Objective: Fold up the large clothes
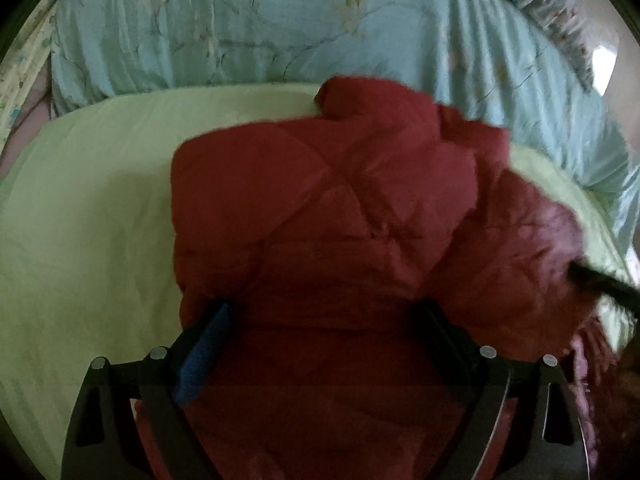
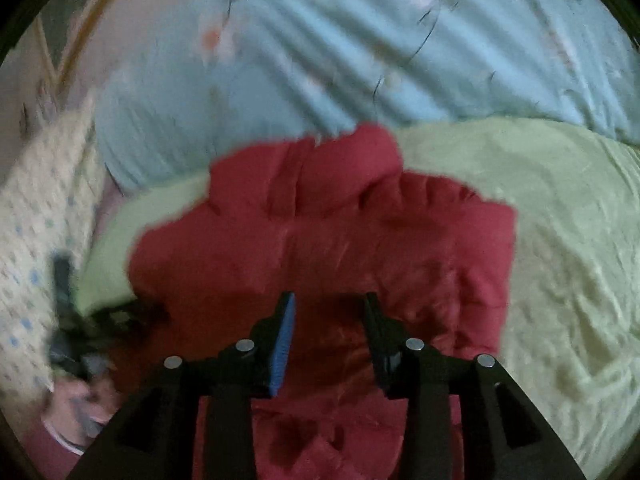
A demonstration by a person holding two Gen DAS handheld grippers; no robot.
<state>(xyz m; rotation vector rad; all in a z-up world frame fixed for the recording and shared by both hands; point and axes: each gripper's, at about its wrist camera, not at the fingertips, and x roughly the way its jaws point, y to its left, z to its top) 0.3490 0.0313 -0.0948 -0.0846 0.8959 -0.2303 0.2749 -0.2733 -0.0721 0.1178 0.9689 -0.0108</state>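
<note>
On the bed's pale green sheet (image 1: 88,208) lies the red quilted jacket (image 1: 320,216), already bundled into a rough block, with a light blue floral quilt (image 1: 240,32) beyond it. At left, the left gripper (image 1: 324,312) has its fingers wide apart over the near edge, pressing on nothing. At right, the right gripper (image 2: 330,300) has fingers partly apart, with jacket below but unclamped (blur hides contact). Judged: a fold has just been laid; next comes picking a fresh edge. No readable writing shows.
</note>
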